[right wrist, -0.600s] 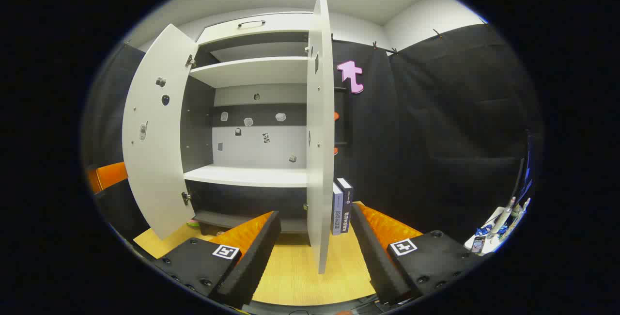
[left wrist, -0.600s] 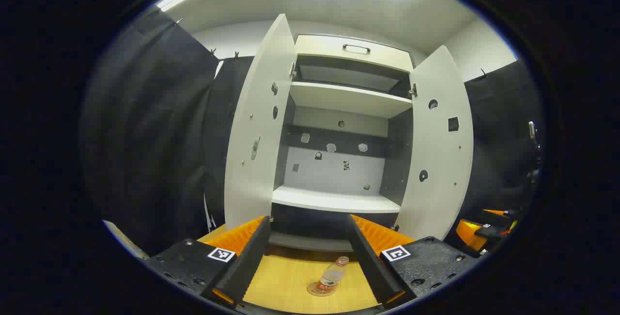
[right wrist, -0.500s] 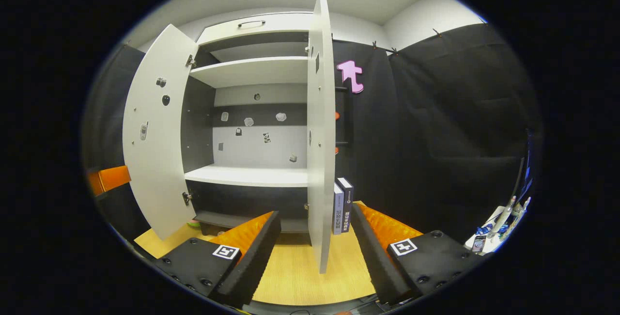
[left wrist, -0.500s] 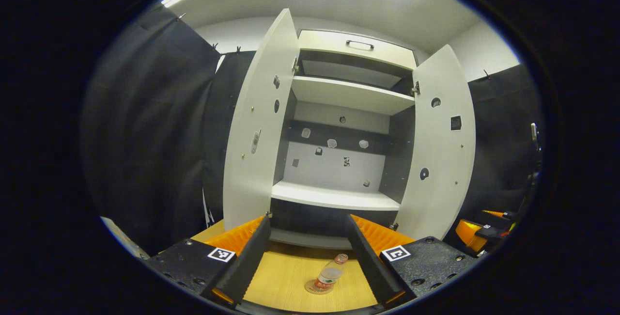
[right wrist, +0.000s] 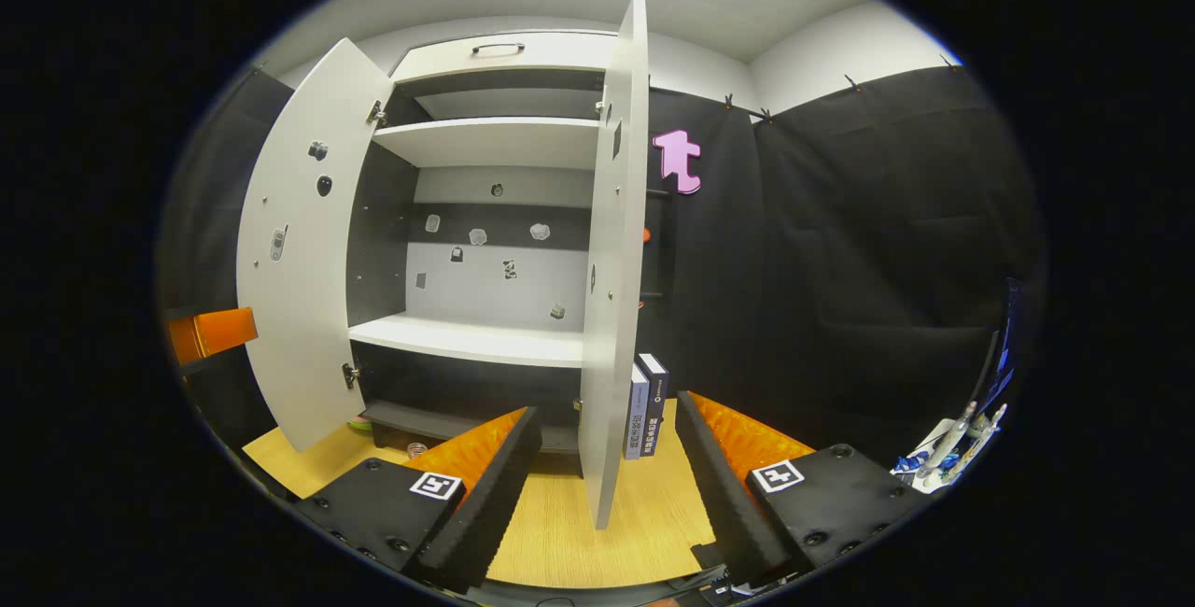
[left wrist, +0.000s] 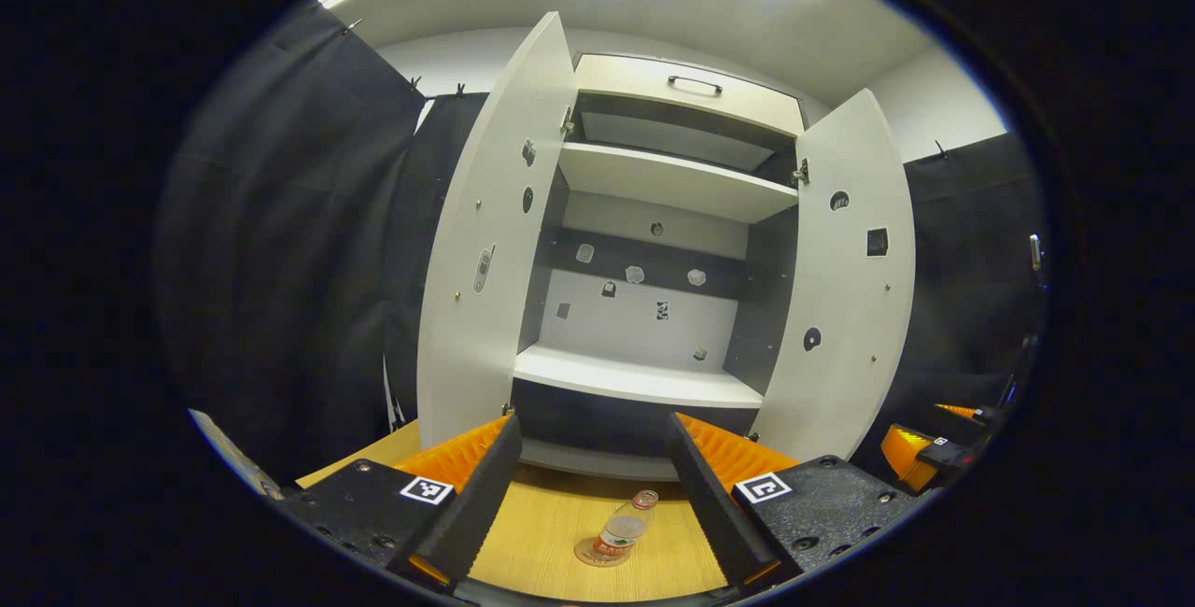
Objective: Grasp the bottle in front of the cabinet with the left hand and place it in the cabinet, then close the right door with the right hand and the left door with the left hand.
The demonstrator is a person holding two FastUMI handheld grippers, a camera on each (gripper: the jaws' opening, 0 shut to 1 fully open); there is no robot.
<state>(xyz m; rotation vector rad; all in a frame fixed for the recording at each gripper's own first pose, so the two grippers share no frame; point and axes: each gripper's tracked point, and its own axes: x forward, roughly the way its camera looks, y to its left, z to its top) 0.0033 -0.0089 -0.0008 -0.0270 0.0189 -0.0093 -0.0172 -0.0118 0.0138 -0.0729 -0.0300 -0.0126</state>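
In the left gripper view, the left tool (left wrist: pixel 593 495) hangs released at the bottom of the frame, its fingers wide apart and touching nothing. Between them, low and centre, the bottle (left wrist: pixel 624 527) stands upright on the wooden table (left wrist: pixel 551 532), before the cabinet (left wrist: pixel 653 308), whose left door (left wrist: pixel 485 252) and right door (left wrist: pixel 854 280) gape. In the right gripper view, the right tool (right wrist: pixel 607 486) is likewise spread, the right door's edge between its fingers, untouched.

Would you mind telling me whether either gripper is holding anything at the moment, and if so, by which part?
Nothing is held. The left gripper is open, with the bottle standing untouched on the table beyond it; the right gripper is open too, its jaws apart before the right door's edge.
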